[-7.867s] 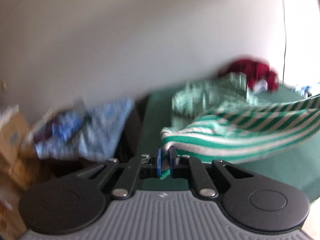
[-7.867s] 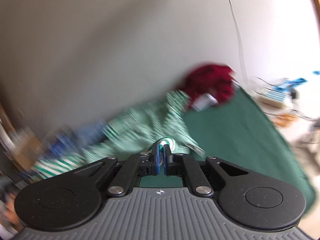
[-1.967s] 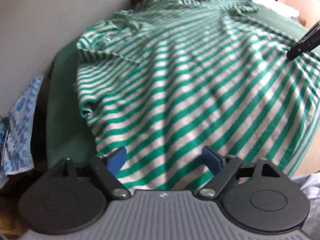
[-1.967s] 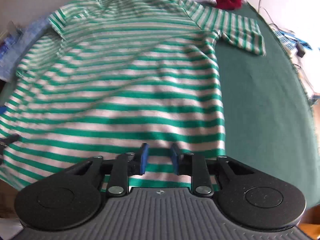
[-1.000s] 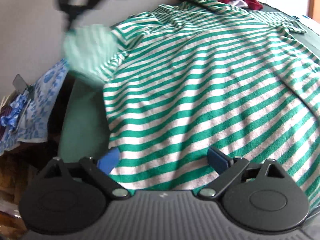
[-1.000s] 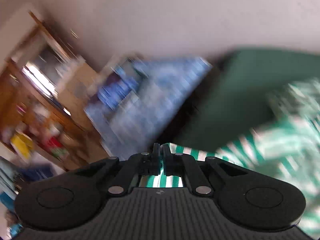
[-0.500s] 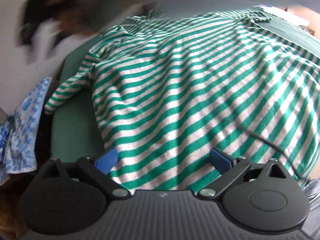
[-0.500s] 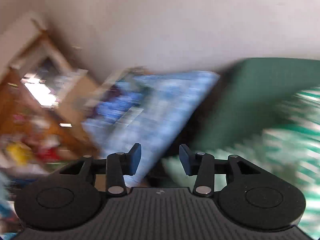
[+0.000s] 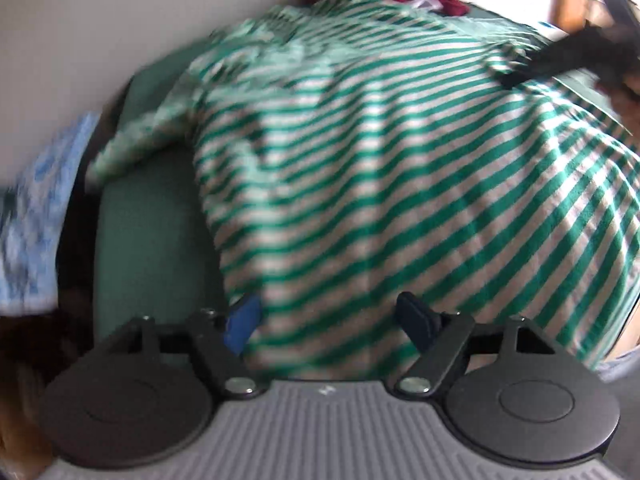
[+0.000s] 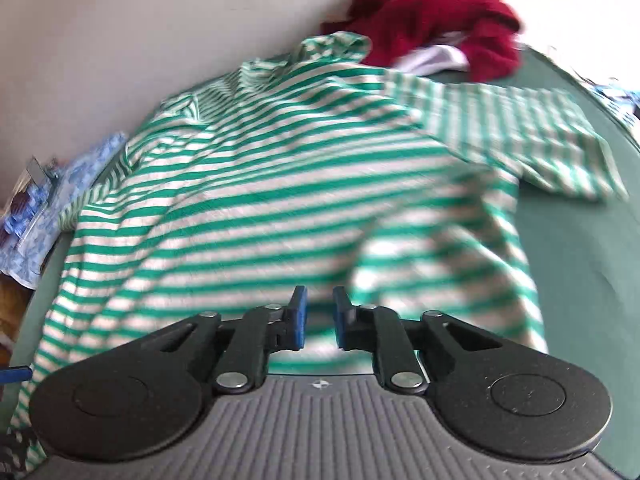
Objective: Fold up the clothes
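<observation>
Right tool (image 10: 319, 316) has swung back from the far left side of the table, where it was a second ago, and now sits over the bottom hem of the striped shirt (image 10: 280, 184) — the left sleeve (image 9: 148, 140) it dropped lies spread out toward the blue patterned cloth (image 9: 36, 216).

Shirt lies flat on the green table (image 10: 580, 248), collar at the far end by the dark red clothes (image 10: 432, 12), hem at the near edge under both tools. Long axis runs straight away from the person.

Left tool (image 9: 328, 320): wide apart and closing, straddling the near-left part of the hem; cloth lies between the fingers but they don't look pressed on it yet. Right tool: narrow gap, closing, striped cloth visible in the gap, pads apparently not pinching it yet — blur makes that hard to call.

Key relation, as I read it: both tools are at the hem end, left one near the left side seam, right one nearer the middle-right. Right sleeve (image 10: 532, 136) lies out flat, far right, closer to the right tool. If the next move is a lengthwise fold, each tool needs its own hem corner — the right one probably has to shift further right first.
</observation>
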A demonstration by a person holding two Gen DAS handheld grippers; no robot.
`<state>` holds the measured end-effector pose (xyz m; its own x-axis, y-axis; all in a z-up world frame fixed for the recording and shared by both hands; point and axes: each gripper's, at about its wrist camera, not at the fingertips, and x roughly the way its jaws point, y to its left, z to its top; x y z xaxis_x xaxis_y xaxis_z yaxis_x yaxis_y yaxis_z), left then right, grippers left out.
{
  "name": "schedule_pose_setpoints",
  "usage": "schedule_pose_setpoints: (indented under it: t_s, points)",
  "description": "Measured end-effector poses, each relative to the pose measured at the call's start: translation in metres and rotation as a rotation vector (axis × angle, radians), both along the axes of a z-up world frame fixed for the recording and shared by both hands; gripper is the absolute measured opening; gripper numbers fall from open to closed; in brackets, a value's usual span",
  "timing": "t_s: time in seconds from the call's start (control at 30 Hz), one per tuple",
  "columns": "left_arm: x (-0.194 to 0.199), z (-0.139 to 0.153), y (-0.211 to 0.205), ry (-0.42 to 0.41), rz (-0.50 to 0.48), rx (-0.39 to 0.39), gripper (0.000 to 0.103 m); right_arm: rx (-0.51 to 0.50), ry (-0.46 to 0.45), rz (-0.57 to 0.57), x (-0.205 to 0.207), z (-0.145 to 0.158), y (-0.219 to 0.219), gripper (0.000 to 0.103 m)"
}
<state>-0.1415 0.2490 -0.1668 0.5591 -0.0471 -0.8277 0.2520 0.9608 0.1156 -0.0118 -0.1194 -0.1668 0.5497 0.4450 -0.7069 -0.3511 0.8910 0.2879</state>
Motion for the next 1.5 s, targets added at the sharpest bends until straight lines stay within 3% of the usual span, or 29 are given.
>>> schedule_pose_setpoints:
  t_s: [0.07,0.1,0.13,0.2,0.33,0.47,0.63,0.7,0.8,0.9,1.03,1.1,1.13,1.2,1.23,1.3,1.37,1.43,1.47,1.5]
  points:
    - [-0.013,-0.001,0.002,0.018,0.056,0.029,0.088,-0.083,-0.04,0.049,-0.015,0.001,-0.008,0.012]
    - [-0.017,0.002,0.001,0.021,0.078,0.055,0.086,-0.14,-0.064,0.073,-0.023,0.002,-0.009,0.014]
    - [-0.019,0.006,-0.002,0.021,0.101,0.073,0.076,-0.177,-0.082,0.092,-0.029,0.005,-0.012,0.013]
    - [-0.017,0.015,-0.013,-0.001,0.133,0.078,0.072,-0.152,-0.088,0.146,-0.039,0.009,-0.019,0.02]
    - [-0.008,0.014,-0.055,-0.035,0.093,0.117,0.077,-0.077,0.019,0.351,-0.054,0.005,-0.013,0.021]
    - [-0.018,-0.001,-0.063,-0.021,0.131,0.138,0.082,-0.114,0.009,0.393,-0.074,0.002,-0.045,0.02]
    - [-0.038,0.004,-0.065,0.018,0.083,0.145,0.085,-0.227,0.054,0.318,-0.094,0.01,-0.085,0.016]
    - [-0.045,0.008,-0.067,0.013,0.045,0.162,0.085,-0.266,0.071,0.277,-0.103,0.017,-0.091,0.024]
    - [-0.053,0.021,-0.049,-0.009,0.06,0.163,0.086,-0.233,0.059,0.14,-0.12,0.025,-0.108,0.029]
    - [-0.065,0.023,-0.019,0.021,0.1,0.143,0.087,-0.207,0.124,0.032,-0.128,0.018,-0.117,0.031]
    - [-0.077,0.008,0.001,0.087,0.114,0.041,0.088,-0.133,0.173,-0.014,-0.14,0.008,-0.114,0.034]
    - [-0.079,-0.002,-0.004,0.117,0.095,0.001,0.093,-0.148,0.133,-0.021,-0.15,0.006,-0.105,0.039]
    - [-0.08,-0.007,-0.009,0.129,0.082,0.001,0.1,-0.171,0.116,-0.016,-0.153,0.005,-0.1,0.04]
    - [-0.085,-0.013,-0.024,0.102,0.051,0.038,0.099,-0.211,0.084,-0.008,-0.159,0.005,-0.092,0.038]
    - [-0.088,-0.014,-0.031,0.078,0.028,0.068,0.093,-0.222,0.072,-0.008,-0.161,0.005,-0.093,0.036]
    - [-0.092,-0.013,-0.041,0.037,-0.008,0.115,0.076,-0.234,0.059,-0.009,-0.162,0.004,-0.094,0.014]
    - [-0.094,-0.007,-0.039,0.031,-0.027,0.098,0.057,-0.204,0.092,-0.013,-0.159,0.007,-0.097,0.011]
    - [-0.096,0.002,-0.033,0.048,-0.033,0.053,0.019,-0.191,0.098,-0.007,-0.165,0.014,-0.101,0.01]
    - [-0.099,0.006,-0.028,0.056,-0.028,0.035,0.012,-0.185,0.101,-0.004,-0.168,0.017,-0.103,0.01]
    - [-0.103,0.01,-0.024,0.059,-0.017,0.018,0.01,-0.178,0.103,-0.001,-0.171,0.021,-0.105,0.01]
